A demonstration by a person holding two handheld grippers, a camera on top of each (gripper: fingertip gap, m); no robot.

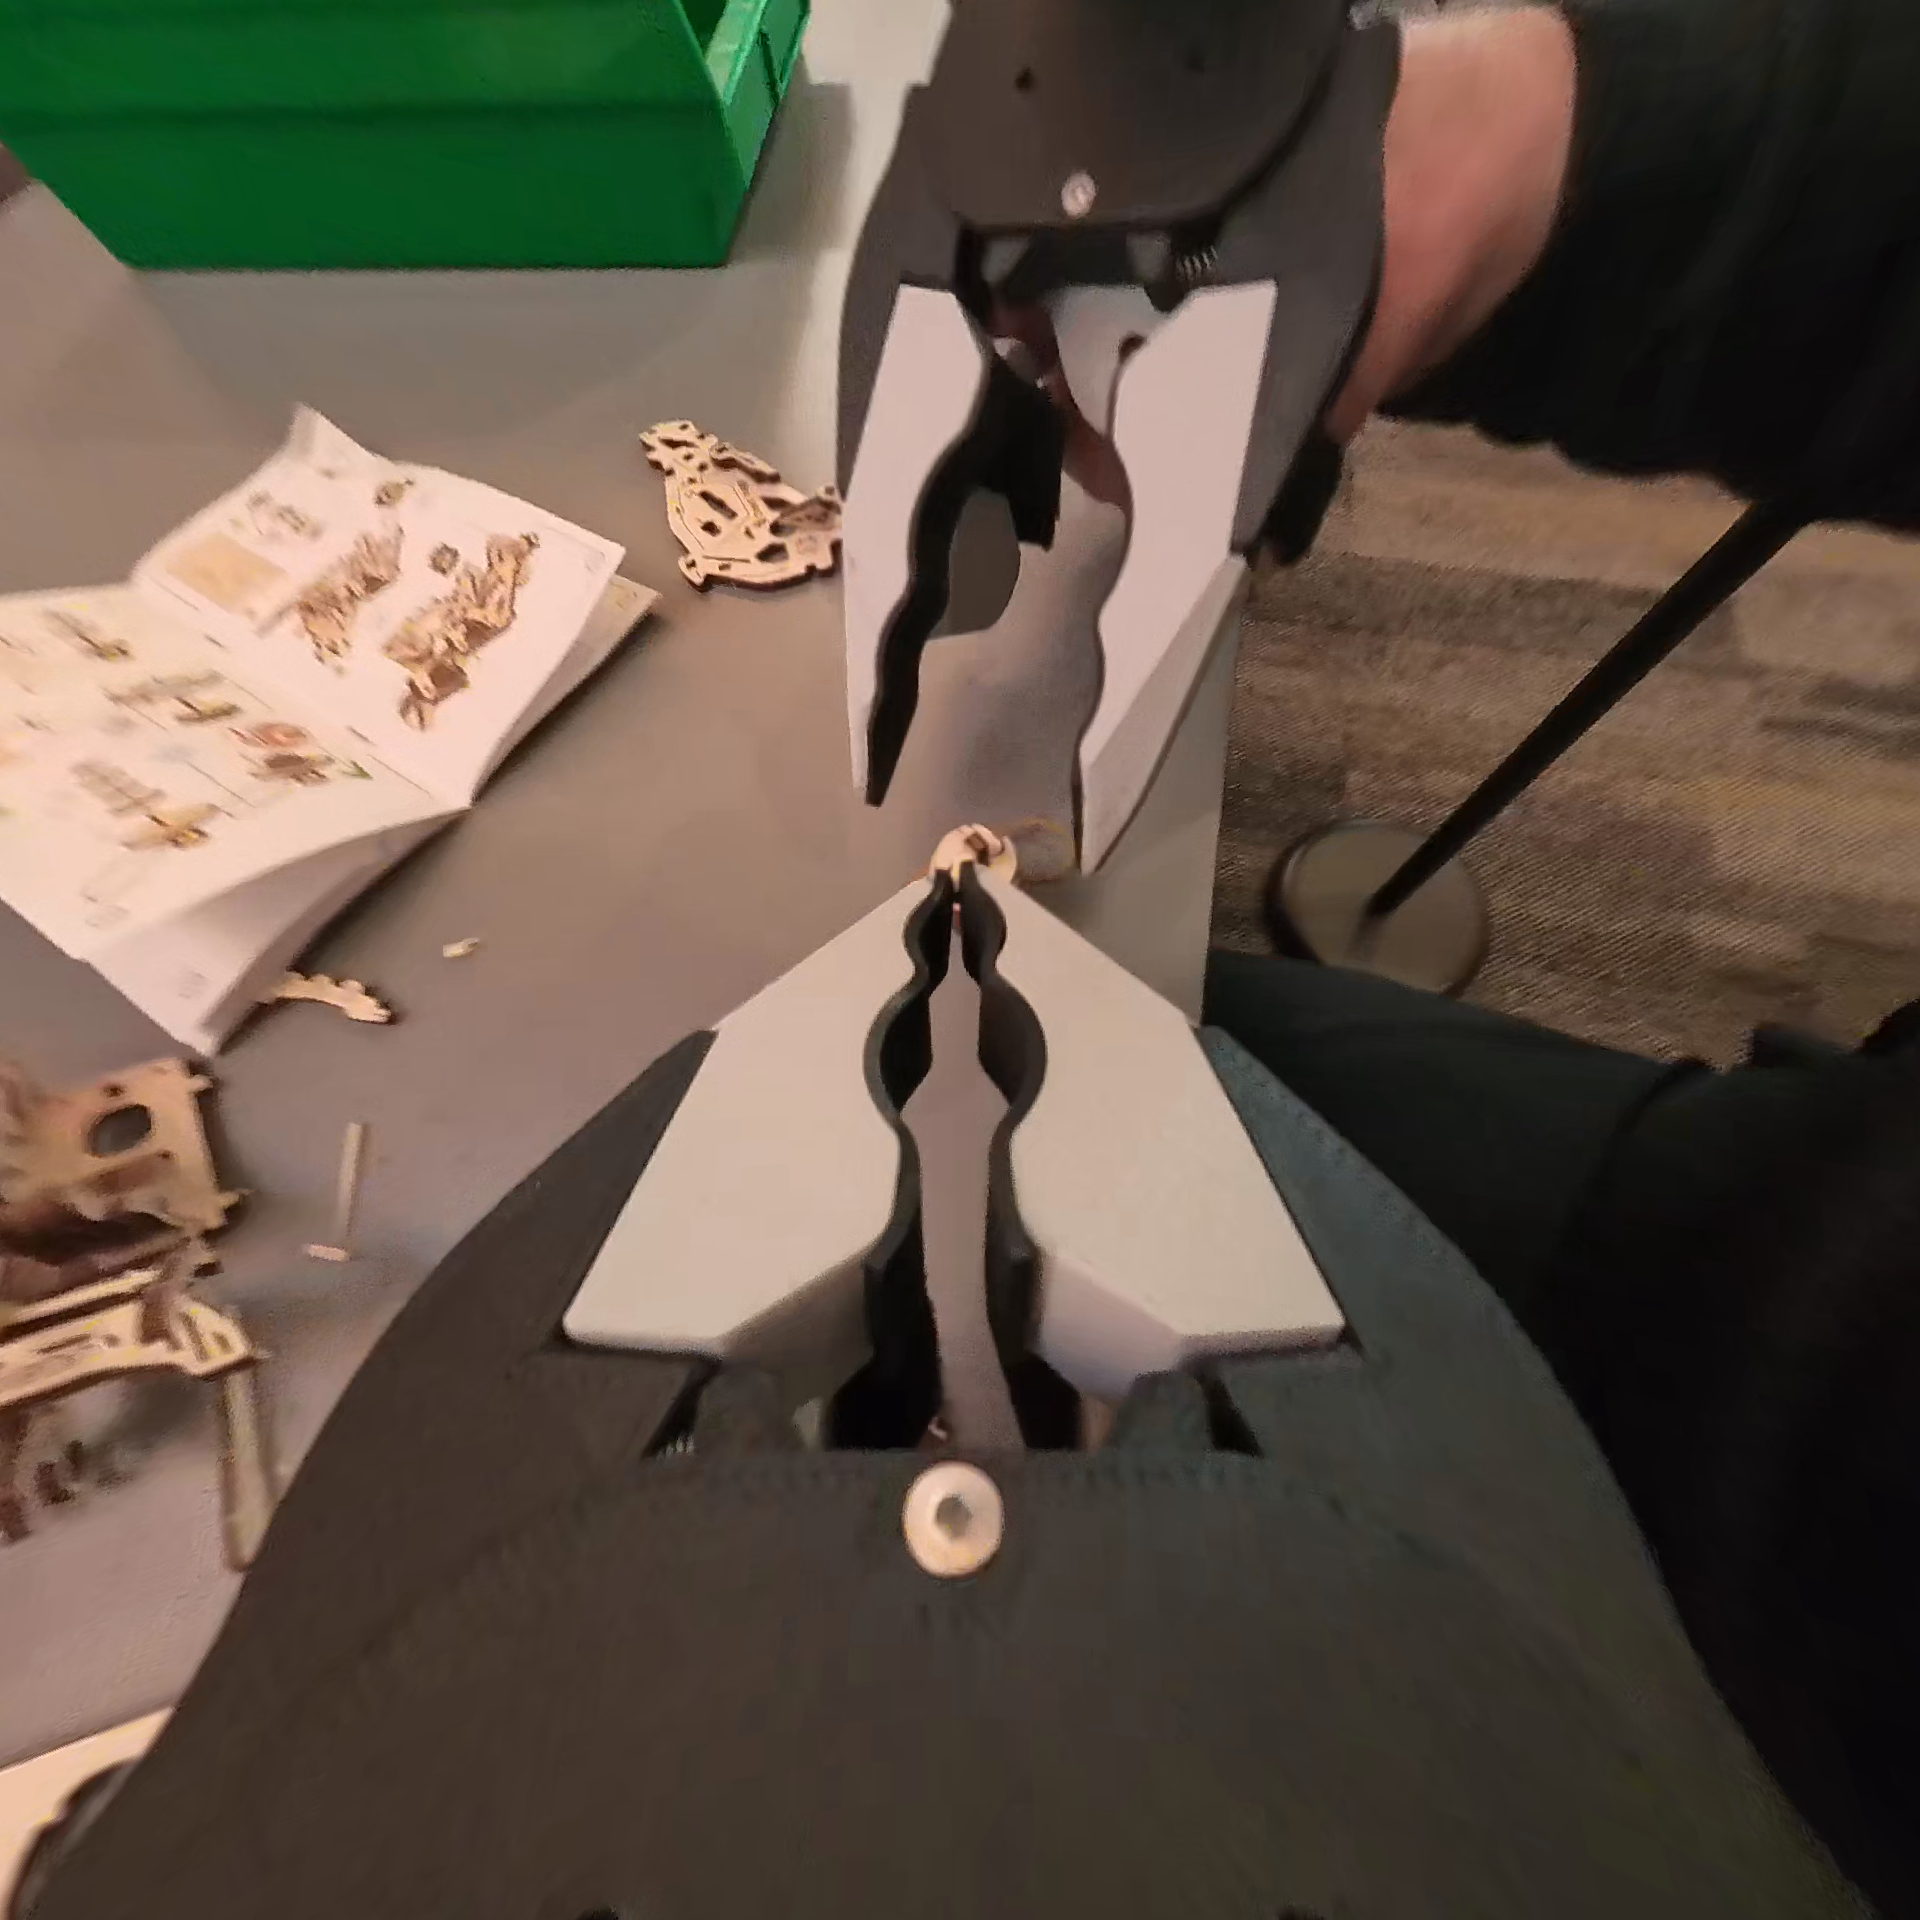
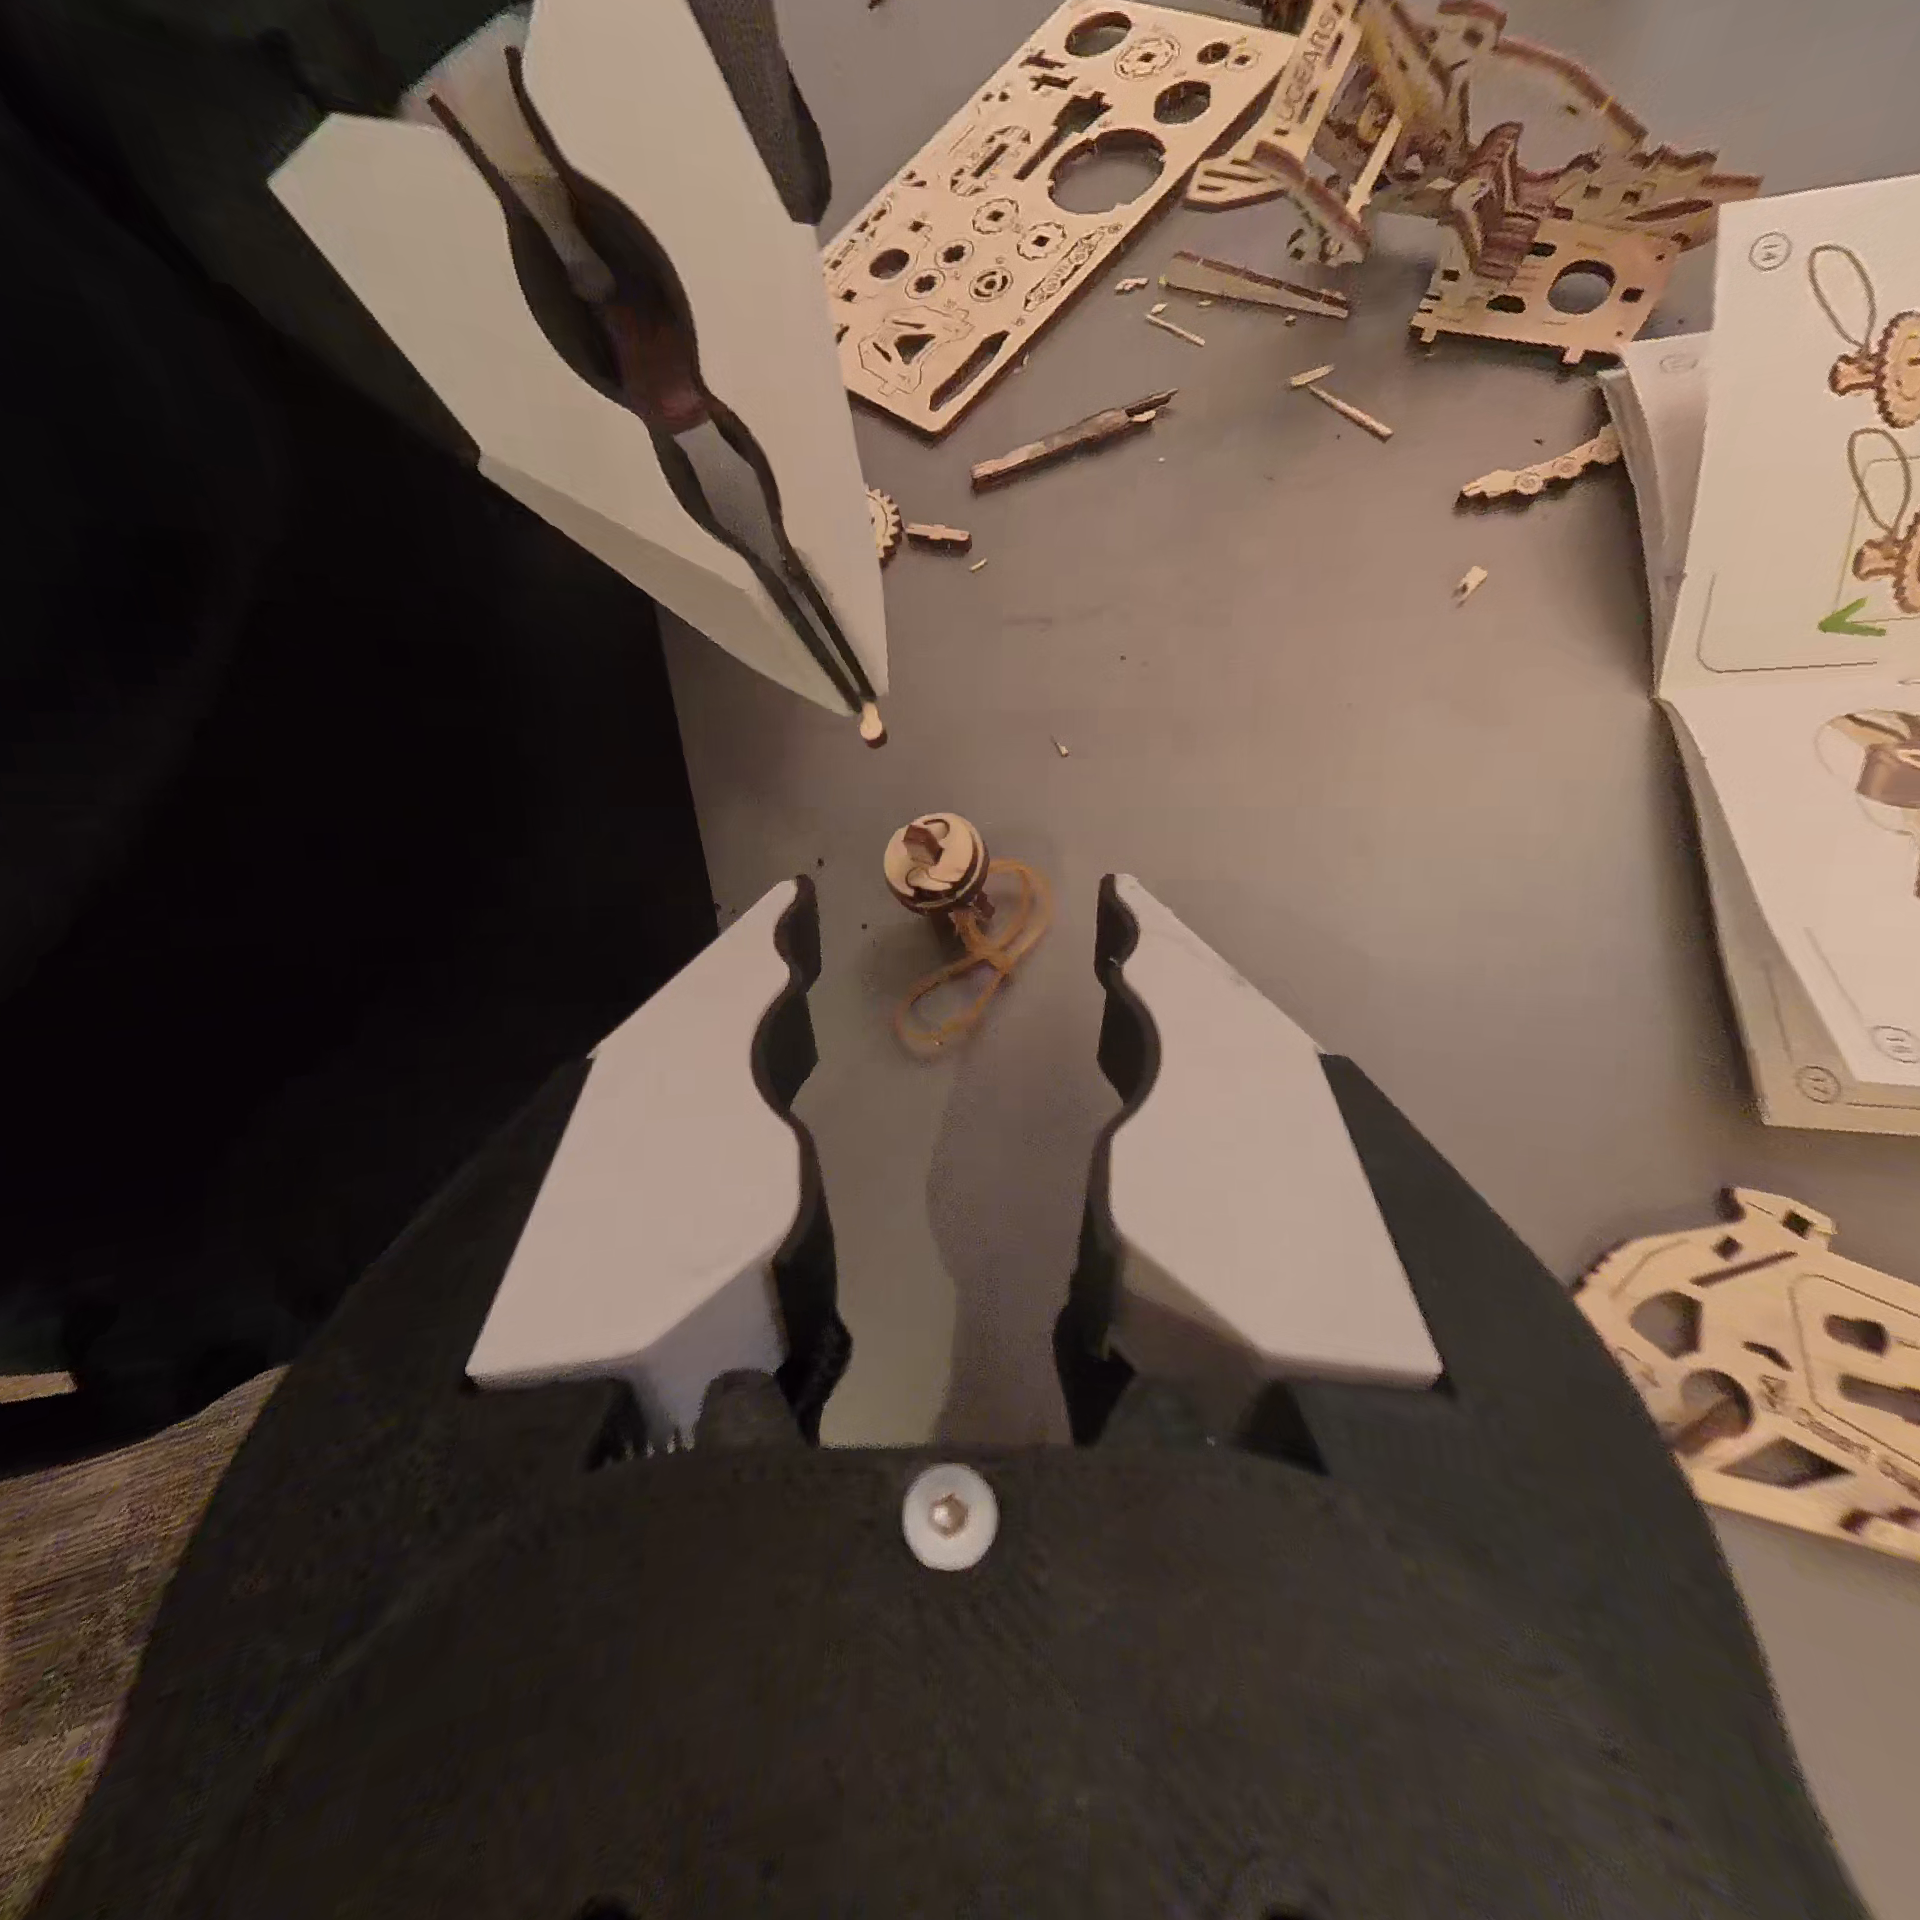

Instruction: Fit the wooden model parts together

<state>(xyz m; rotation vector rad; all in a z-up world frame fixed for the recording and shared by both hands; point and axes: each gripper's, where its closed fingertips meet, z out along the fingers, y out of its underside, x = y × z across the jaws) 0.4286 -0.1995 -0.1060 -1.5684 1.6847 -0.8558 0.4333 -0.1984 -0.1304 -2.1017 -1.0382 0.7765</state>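
Observation:
A small round wooden assembly (image 2: 935,871) with a tan rubber band (image 2: 977,977) attached lies on the grey table (image 2: 1299,831). My right gripper (image 2: 956,894) is open and empty. Its fingertips stand on either side of the assembly without touching it. My left gripper (image 2: 862,694) is shut on a small wooden peg (image 2: 871,724), whose end pokes out of the tips just above and behind the assembly. In the left wrist view my left gripper (image 1: 958,885) is shut. The round assembly (image 1: 971,847) shows just past its tips, with the open right gripper (image 1: 982,828) over it.
An open instruction booklet (image 1: 291,665) (image 2: 1808,623), a punched wooden sheet (image 2: 1049,208), a part-built wooden model (image 2: 1507,239) (image 1: 94,1174) and loose wooden bits lie around. A green bin (image 1: 416,135) stands at the back. The table edge and a black stand base (image 1: 1371,904) are close by. My left and right fingertips are right by each other. The part-built wooden model (image 2: 1507,239) is about equally far from each gripper, around 20 cm.

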